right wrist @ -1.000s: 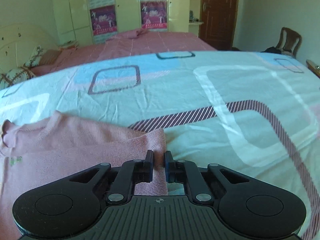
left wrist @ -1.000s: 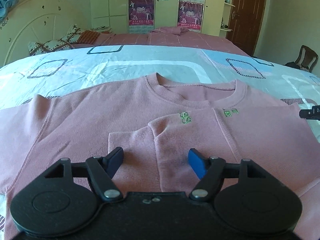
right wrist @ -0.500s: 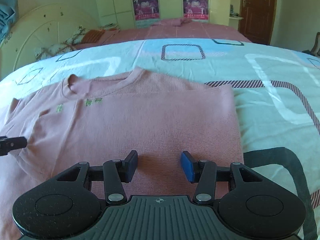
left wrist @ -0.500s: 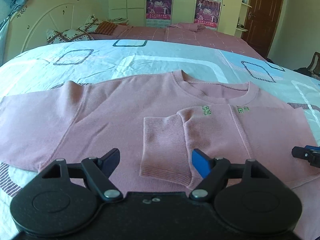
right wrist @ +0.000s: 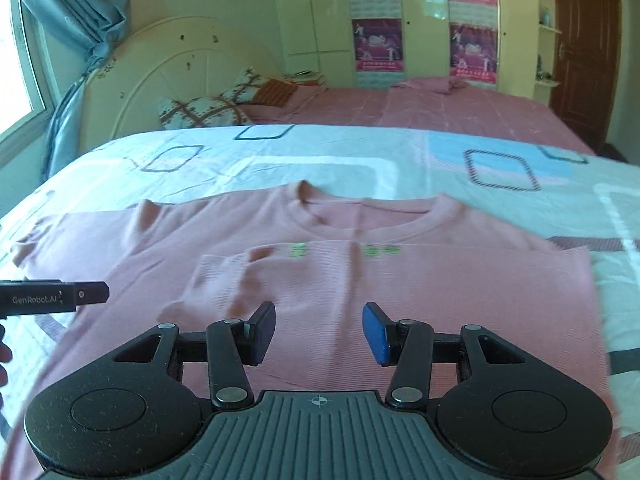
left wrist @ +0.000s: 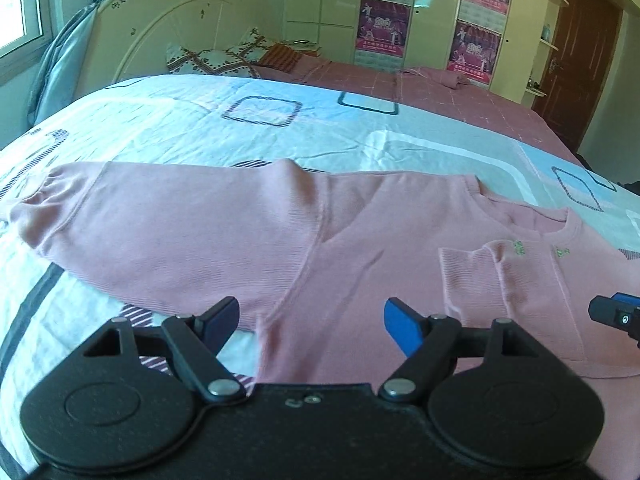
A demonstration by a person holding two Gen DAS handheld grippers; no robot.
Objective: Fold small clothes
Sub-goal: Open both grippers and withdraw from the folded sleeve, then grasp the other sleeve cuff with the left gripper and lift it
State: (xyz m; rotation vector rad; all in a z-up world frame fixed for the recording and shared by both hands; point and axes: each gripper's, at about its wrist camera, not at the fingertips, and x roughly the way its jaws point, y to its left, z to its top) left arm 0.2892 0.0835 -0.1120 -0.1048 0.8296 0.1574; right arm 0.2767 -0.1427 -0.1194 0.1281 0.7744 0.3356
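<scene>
Item: pink sweater [left wrist: 360,272], ribbed knit, flat on the patterned bed sheet [left wrist: 240,128] near its front edge; one sleeve already folded across the chest, the other outstretched [left wrist: 160,220]. Likely light, soft, limp; best pinched at cuff or hem. Left gripper [left wrist: 312,320] and right gripper [right wrist: 319,330]: jaws spread, empty.
</scene>
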